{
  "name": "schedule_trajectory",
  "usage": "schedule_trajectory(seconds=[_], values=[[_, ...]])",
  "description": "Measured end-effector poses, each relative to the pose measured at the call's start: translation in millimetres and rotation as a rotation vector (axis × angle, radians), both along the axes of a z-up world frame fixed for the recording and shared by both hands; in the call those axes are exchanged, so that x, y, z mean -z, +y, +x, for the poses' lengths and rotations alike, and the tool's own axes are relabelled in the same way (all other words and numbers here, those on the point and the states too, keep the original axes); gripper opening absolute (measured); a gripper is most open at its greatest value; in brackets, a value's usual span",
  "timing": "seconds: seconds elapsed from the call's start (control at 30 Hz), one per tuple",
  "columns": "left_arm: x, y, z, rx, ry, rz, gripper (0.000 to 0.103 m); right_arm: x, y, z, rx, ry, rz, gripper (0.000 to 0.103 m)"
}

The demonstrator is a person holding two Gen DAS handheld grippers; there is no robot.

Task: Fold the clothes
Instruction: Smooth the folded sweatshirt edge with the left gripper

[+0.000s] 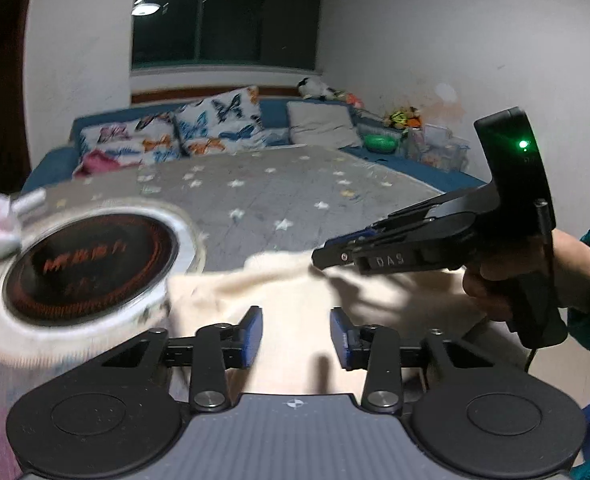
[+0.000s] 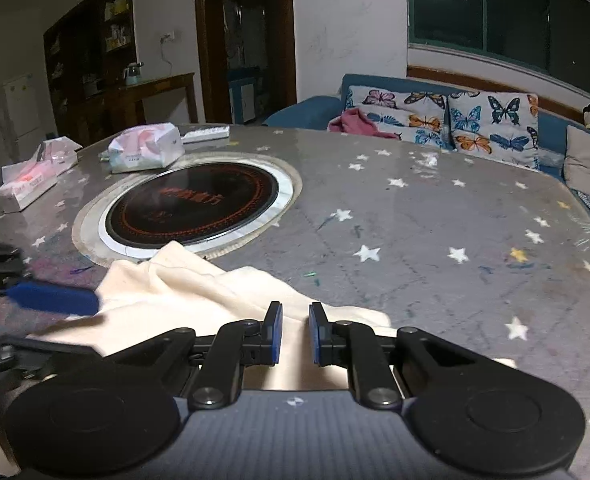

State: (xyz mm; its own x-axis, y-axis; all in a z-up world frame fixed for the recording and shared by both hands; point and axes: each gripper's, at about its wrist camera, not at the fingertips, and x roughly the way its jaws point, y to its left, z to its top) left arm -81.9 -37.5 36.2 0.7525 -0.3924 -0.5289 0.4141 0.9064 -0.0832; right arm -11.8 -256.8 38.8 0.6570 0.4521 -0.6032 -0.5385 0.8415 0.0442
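The cream garment (image 2: 183, 292) lies rumpled on the near edge of the star-patterned counter (image 2: 415, 220), one corner touching the pale ring round the black round hob (image 2: 193, 204). Right tool (image 2: 295, 332) angles down over the cloth's near edge, pads close together with just a narrow gap, and I honestly can't tell if any fabric is pinched. From the left wrist view a hand (image 1: 495, 280) in a teal sleeve grips its handle. Left tool (image 1: 296, 336) hovers over the cloth, pads apart, nothing between them. Tissue packs (image 2: 147, 152) sit past the hob.
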Motion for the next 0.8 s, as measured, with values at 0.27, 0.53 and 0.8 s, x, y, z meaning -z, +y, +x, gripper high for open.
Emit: schedule_trajectory(seconds=[0.27,0.53,0.8], values=[[18,22,-8,-0.084,0.05,0.005,0.035,8,7,5,0.012,-0.004,-0.041,0.013],[3,38,17,-0.18,0.05,-0.048,0.035,2,6,-1,0.012,-0.02,-0.039,0.013],[12,51,46,-0.229,0.119,-0.093,0.006,5,3,-4,0.018,-0.031,-0.046,0.013]])
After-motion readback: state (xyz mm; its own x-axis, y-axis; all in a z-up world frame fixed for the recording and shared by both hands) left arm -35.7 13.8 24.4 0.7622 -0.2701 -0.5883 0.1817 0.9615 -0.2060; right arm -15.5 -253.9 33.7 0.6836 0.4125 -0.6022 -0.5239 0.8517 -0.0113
